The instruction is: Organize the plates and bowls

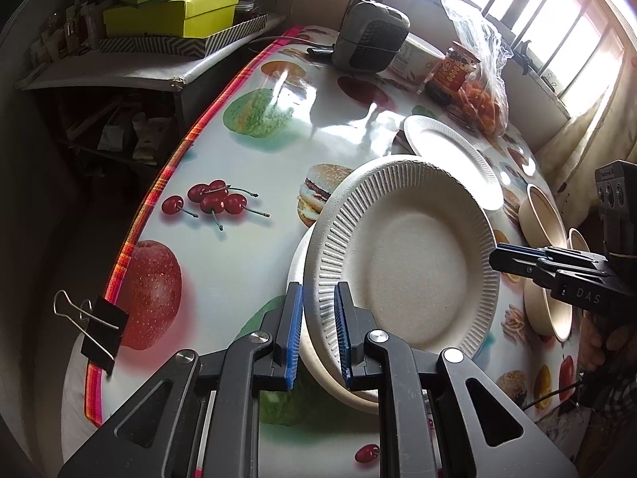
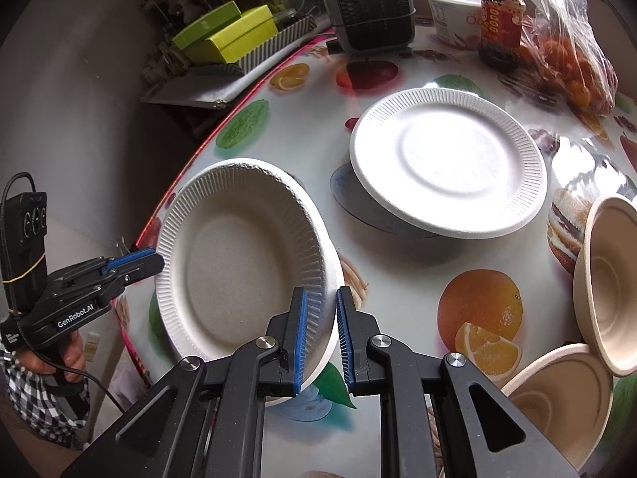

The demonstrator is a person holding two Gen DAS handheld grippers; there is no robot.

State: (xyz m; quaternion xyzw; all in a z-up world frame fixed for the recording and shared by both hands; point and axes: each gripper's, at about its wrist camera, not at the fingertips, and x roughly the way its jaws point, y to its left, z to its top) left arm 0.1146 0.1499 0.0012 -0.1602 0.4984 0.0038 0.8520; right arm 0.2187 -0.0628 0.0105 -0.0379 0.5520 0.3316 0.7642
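Note:
A ribbed paper plate point(image 1: 406, 255) is tilted up over another plate point(image 1: 306, 342) lying on the table. My left gripper point(image 1: 318, 334) has its jaws around the tilted plate's near rim with a small gap. My right gripper point(image 2: 322, 334) is open around the opposite rim of the same plate point(image 2: 239, 263); it shows in the left wrist view point(image 1: 517, 259) at the plate's right edge. A third paper plate point(image 2: 446, 159) rests on a dark dish further back. Beige bowls point(image 2: 609, 283) stand at the right.
The table has a fruit-print cloth point(image 1: 239, 263) with a red edge and a binder clip point(image 1: 99, 326). At the back stand a grey heater point(image 2: 370, 8), a white tub point(image 2: 454, 16), a red jar point(image 2: 501, 20) and a bag of oranges point(image 2: 577, 59). Green boxes point(image 1: 171, 12) lie on a side shelf.

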